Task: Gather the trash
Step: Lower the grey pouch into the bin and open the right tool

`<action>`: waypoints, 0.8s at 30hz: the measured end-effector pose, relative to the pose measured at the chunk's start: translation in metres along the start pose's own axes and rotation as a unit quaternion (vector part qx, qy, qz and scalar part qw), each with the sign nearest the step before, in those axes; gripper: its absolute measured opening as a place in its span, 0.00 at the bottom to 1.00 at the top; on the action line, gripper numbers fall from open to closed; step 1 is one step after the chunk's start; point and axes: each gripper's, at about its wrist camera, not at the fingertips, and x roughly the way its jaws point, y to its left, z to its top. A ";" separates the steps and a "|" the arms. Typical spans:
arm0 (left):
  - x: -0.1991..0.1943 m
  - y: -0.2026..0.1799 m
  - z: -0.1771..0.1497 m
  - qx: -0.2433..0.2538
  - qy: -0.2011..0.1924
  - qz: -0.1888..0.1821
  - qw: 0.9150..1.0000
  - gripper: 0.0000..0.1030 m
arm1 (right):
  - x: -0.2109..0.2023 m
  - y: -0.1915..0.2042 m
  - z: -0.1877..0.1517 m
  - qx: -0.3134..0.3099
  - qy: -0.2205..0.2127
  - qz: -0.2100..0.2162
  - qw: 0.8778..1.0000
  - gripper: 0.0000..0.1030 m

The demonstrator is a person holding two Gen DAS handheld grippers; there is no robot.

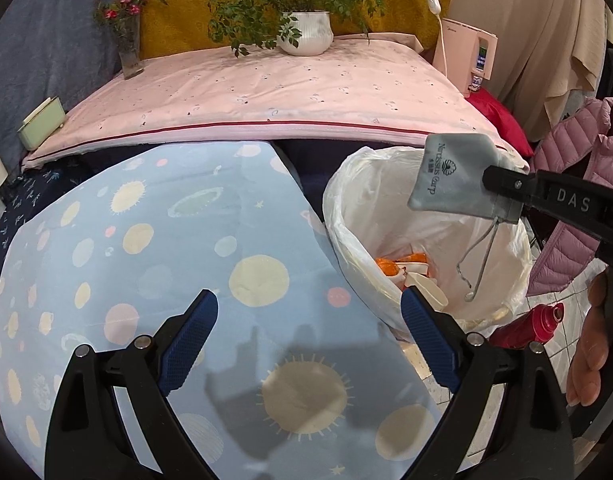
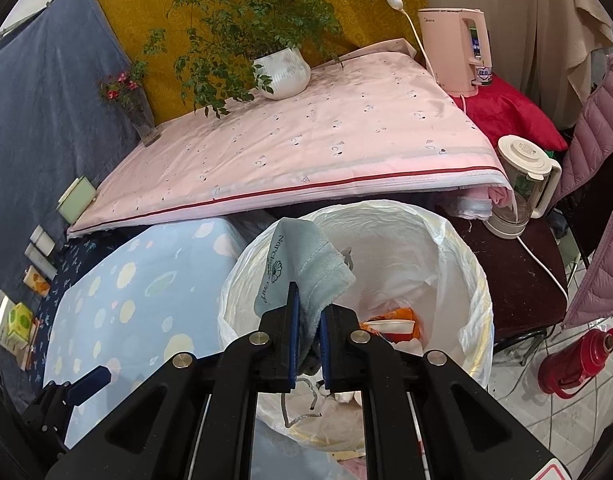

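My right gripper (image 2: 306, 312) is shut on a grey drawstring pouch (image 2: 306, 268) with printed lettering, and holds it above the open mouth of a bin lined with a white plastic bag (image 2: 438, 248). The pouch also shows in the left wrist view (image 1: 450, 176), its cord hanging down over the bin (image 1: 362, 200). Orange and white trash (image 1: 402, 268) lies in the bin's bottom. My left gripper (image 1: 310, 320) is open and empty above a light blue cloth with planets (image 1: 146, 240), to the left of the bin.
A table with a pink cloth (image 1: 266, 92) stands behind, bearing a potted plant (image 1: 304, 32), a flower vase (image 1: 128, 40) and a pink kettle (image 2: 458, 52). A blender jug (image 2: 522, 188), a red thermos (image 2: 578, 360) and a pink jacket (image 1: 574, 184) are to the right.
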 end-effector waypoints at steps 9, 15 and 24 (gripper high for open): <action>0.002 0.005 0.005 -0.002 -0.004 0.008 1.000 0.87 | 0.010 0.010 0.002 -0.009 0.010 0.012 1.000 0.17; 0.003 0.008 0.005 -0.005 -0.002 0.012 1.000 0.87 | 0.008 0.011 0.003 -0.006 0.005 0.012 1.000 0.30; 0.002 0.013 0.007 -0.010 -0.009 0.018 1.000 0.88 | -0.003 0.023 0.002 -0.034 -0.002 -0.004 0.999 0.51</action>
